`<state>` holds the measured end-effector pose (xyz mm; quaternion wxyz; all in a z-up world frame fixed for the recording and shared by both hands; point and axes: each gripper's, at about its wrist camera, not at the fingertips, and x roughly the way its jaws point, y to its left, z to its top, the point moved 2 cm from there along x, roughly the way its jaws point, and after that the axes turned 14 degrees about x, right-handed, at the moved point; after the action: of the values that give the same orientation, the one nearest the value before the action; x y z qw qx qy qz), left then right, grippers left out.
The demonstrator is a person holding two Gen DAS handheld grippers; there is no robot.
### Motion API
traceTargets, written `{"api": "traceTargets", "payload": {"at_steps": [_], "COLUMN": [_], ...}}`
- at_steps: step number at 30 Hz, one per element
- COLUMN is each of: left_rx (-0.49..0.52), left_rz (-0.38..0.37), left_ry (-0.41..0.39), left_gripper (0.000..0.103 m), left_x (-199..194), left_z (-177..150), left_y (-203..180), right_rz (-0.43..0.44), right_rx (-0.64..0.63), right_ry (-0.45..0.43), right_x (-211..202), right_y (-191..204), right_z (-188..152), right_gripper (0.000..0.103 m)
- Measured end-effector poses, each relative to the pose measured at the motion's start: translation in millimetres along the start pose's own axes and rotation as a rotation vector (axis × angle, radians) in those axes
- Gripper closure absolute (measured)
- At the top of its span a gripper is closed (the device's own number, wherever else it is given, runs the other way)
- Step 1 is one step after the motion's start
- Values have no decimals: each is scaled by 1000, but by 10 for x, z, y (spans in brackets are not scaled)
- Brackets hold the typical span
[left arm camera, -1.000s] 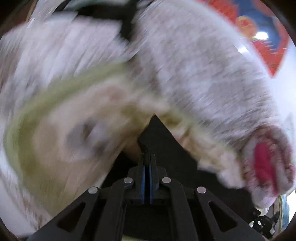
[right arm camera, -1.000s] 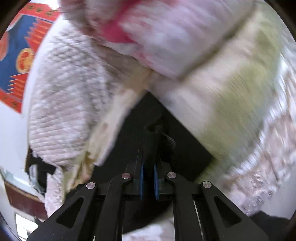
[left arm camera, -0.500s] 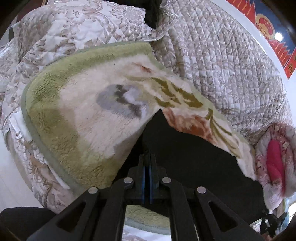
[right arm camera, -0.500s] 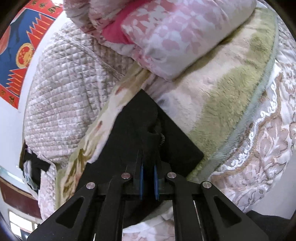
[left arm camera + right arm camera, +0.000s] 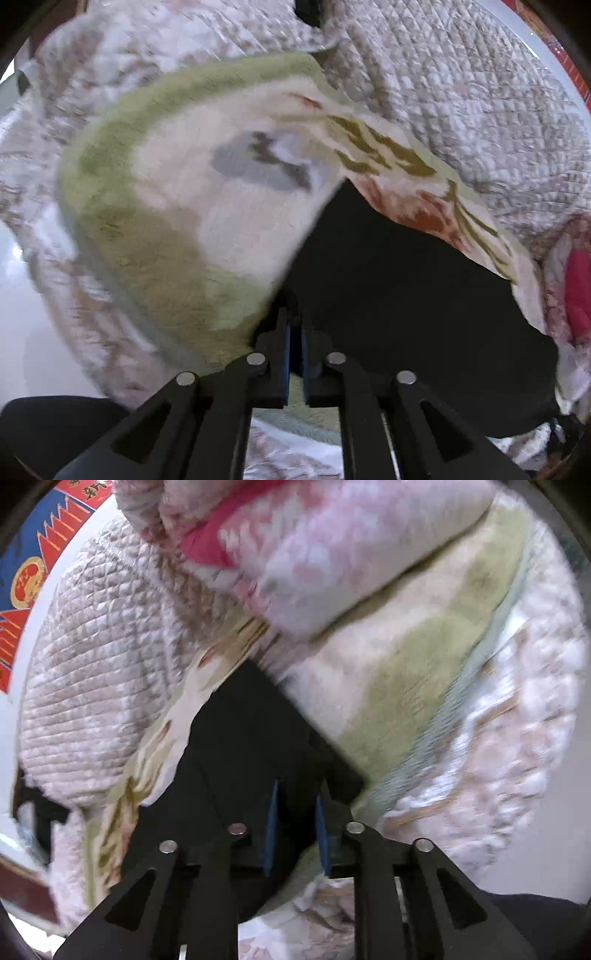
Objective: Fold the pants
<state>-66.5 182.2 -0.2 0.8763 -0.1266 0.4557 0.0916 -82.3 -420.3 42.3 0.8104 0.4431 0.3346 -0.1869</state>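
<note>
We see the black pants (image 5: 399, 295) lying flat on the fleece blanket (image 5: 177, 229), a low, open stretch to pass over. A pink rolled quilt (image 5: 332, 554) rises just beyond the pants' far corner in the right wrist view and blocks that side. The quilted grey cover (image 5: 461, 92) mounds along the wall side. The bed edge is open.

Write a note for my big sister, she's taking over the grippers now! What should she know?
Left gripper: fingers nearly together, just opening, black pants edge between them.
Right gripper: fingers opening, pads off the cloth, pants lying between them.
Pants lie flat on the green and cream blanket, beside the pink quilt roll.
Done: one fold seems laid down.
Left: pull both grippers clear, check the edges, probably fold again.
</note>
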Motion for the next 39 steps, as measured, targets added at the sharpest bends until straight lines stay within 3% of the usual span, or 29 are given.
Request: {"api": "traceTargets", "payload": {"at_steps": [3,5,9,14,16,18,20,23,25,28,30,31,33,36,39], "left_rx": [-8,10,98,234,270,290,288,241,163,150,153,138,118,141,163], "left_rz": [64,82,-34,-179,-184,-175,-130,-29,-75,-18,24,12,-10,9,-30], "left_ry": [-61,-123,-193,-193,-187,-177,-137,-54,-77,-122,-125,-107,-101,-109,-118], "left_gripper": [94,95,94,94,94,94,94,94,94,93,91,91,91,91,91], "left_x": [-207,-341,-367,-50,66,258,498,839,845,677,693,763,792,749,602], "left_z": [54,151,366,598,671,758,797,744,729,723,714,712,727,720,639], "left_y": [48,-13,-415,-1021,-1184,-1274,-1257,-1049,-888,-803,-742,-700,-693,-755,-827], "right_rz": [5,69,171,154,185,134,81,133,157,142,97,109,116,99,129], "right_rx": [-111,-208,-378,-443,-475,-511,-502,-391,-394,-429,-377,-320,-307,-382,-461], "right_ry": [-114,-92,65,135,177,169,147,155,116,14,36,86,72,21,43], "right_x": [-219,-198,203,650,788,932,1100,1168,1046,919,1060,1162,1155,992,856], "right_y": [174,368,807,1070,1175,1199,1124,970,977,979,878,803,803,910,964], "right_z": [9,-57,-316,-335,-296,-260,-152,-26,-39,-9,80,125,139,31,-221], "right_gripper": [81,81,81,81,81,81,81,85,84,82,82,83,84,82,81]}}
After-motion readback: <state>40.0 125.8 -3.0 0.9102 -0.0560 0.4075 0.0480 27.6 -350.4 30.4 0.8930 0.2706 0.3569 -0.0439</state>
